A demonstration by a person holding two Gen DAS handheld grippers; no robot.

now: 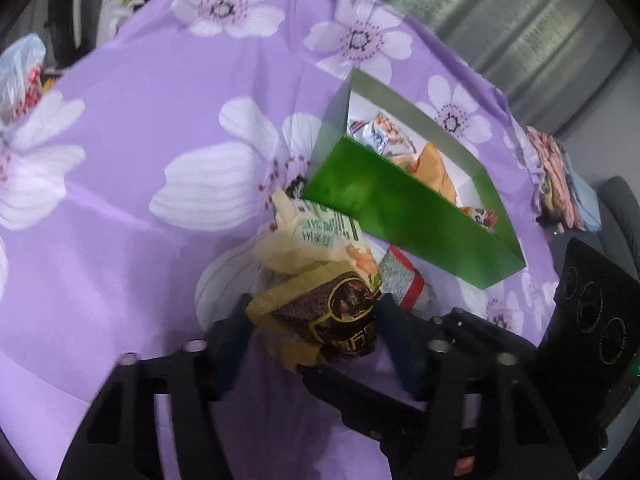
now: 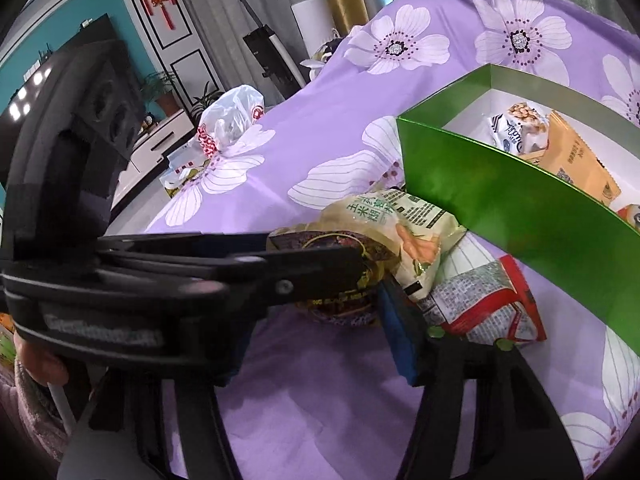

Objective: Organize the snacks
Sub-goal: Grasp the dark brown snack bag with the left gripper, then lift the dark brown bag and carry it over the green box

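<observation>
Three snack packets lie loose on the purple flowered cloth (image 1: 132,168) just in front of the green box (image 1: 404,216), and you have both tools down among them. Your left gripper (image 1: 314,320) has its jaws on either side of the dark brown packet (image 1: 340,312), with the blue pads pressed against its crumpled sides, so it is grasping that packet. The pale green packet (image 1: 316,236) leans against the near wall of the box and overlaps the brown one, and the red and white packet (image 1: 404,280) lies flat just to the right of it, close under the box wall. From the right wrist view your left tool crosses the picture from the left, and its black finger covers part of the brown packet (image 2: 340,248). Your right gripper (image 2: 320,340) sits low over the cloth near that same pile; its right pad rests beside the red and white packet (image 2: 488,304), but the left finger is hidden behind the other tool, so you cannot tell whether its jaws press on anything. Inside the box, a white packet (image 2: 516,128) and an orange packet (image 2: 576,164) already lie on the floor.
</observation>
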